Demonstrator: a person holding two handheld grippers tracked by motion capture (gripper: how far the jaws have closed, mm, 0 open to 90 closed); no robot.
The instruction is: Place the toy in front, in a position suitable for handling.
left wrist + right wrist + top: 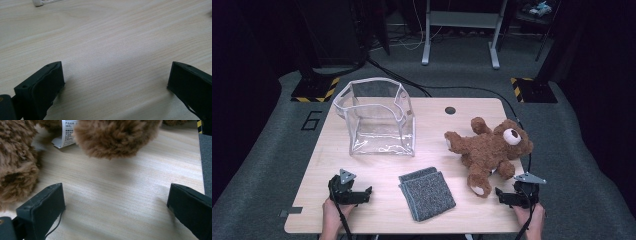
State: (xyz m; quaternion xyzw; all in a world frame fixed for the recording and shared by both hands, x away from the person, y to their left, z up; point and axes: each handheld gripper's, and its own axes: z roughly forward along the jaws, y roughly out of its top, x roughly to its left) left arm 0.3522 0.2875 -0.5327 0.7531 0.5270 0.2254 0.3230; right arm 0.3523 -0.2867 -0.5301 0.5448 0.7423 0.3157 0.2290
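We judge nothing is begun: the left gripper point(353, 192) and right gripper point(512, 196) rest spread and empty on the counter point(377, 210), so next we likely reach for the teddy bear point(489, 150).

I see a brown teddy bear point(489, 150) lying on its back on the right side of the wooden table point(377, 210). Its head points to the far right, and its arms and legs are spread out. It has a white eye and white pads on its feet. A white tag point(67, 132) with small print sticks out from under it. A see-through plastic bag point(377, 117) stands open and upright on the far left part of the table. It looks empty. A grey towel point(427, 192) lies folded flat near the front edge, between the bag and the bear, touching neither.
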